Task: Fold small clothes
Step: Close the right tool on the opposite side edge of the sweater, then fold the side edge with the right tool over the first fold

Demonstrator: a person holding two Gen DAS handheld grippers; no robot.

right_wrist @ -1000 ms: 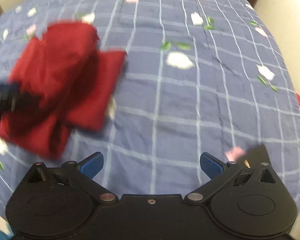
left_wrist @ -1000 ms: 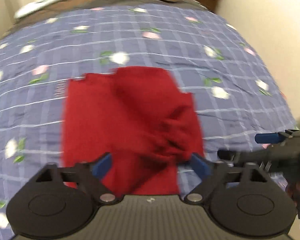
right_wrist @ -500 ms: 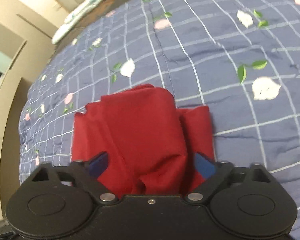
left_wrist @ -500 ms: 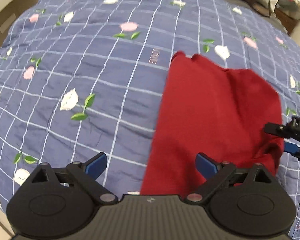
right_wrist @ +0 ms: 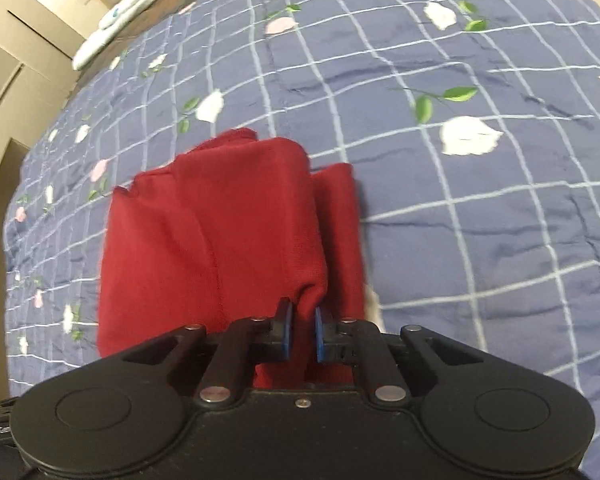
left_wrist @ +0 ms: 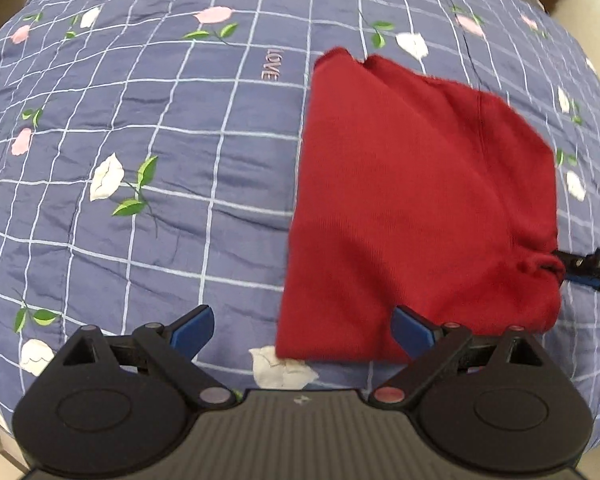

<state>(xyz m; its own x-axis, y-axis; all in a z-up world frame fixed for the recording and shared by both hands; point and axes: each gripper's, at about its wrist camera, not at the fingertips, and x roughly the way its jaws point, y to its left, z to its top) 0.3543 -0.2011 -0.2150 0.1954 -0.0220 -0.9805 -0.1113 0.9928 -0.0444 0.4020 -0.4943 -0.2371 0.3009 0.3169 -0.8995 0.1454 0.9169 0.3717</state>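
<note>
The right gripper (right_wrist: 301,330) pinches a fold of the red knit garment (right_wrist: 220,248) at lower centre. The left gripper (left_wrist: 302,330) gapes wide, empty, over the blue checked floral bedspread (left_wrist: 140,140).

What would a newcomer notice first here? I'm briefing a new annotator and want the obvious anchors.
The red garment stands out first, lying partly folded on the blue checked floral bedspread, right of centre in the left wrist view. Next, the right gripper has its jaws shut on a bunched edge of that cloth, while the left gripper hangs open above the garment's near edge.
</note>
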